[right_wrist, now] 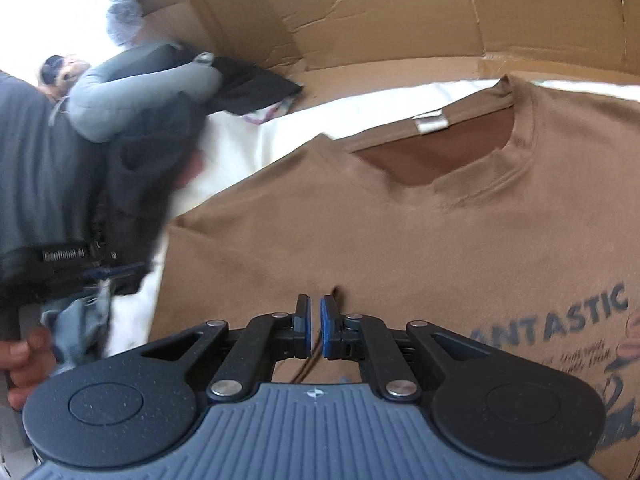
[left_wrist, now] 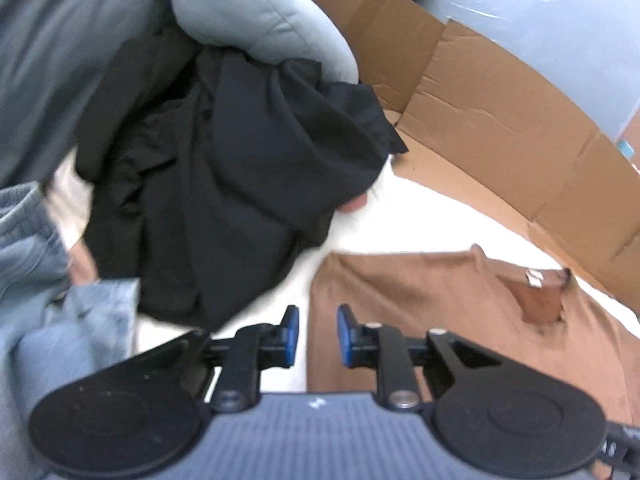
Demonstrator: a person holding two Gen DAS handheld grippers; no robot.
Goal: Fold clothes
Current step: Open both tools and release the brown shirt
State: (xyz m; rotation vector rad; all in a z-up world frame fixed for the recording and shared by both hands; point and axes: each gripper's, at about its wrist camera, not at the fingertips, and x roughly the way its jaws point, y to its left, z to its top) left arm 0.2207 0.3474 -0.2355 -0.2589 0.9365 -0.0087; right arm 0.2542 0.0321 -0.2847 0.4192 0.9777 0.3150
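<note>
Spread flat and print-side up on a white sheet [right_wrist: 248, 136]: a brown T-shirt [right_wrist: 360, 232], lying smooth, likely laid out this way so its edges can be reached for folding. Collar [right_wrist: 472, 168] toward the far side, next to a wall of flattened cardboard [right_wrist: 400, 20]; hem nearer the cameras, so long axis running from near to far. Sleeves tucked or out of sight, hard to tell; left side edge straight. Printed lettering [right_wrist: 560, 320] reading upright from the near side. Right gripper [right_wrist: 315, 328] low over the shirt's chest, jaws nearly closed with a thin gap, nothing visibly pinched between them, though a small fabric crease sits just ahead of the tips. Left gripper [left_wrist: 317, 336] hovering above the shirt's left edge where brown fabric [left_wrist: 440, 320] meets white sheet, jaws partly open and empty, seemingly placed to reach that edge. Off to the left, a heap of other clothes apparently waiting: a crumpled black garment [left_wrist: 224, 184], a grey padded piece [left_wrist: 256, 8], pale blue denim [left_wrist: 52, 300]. Whether the shirt awaits a fold or already holds one underneath, not settled by these views.
</note>
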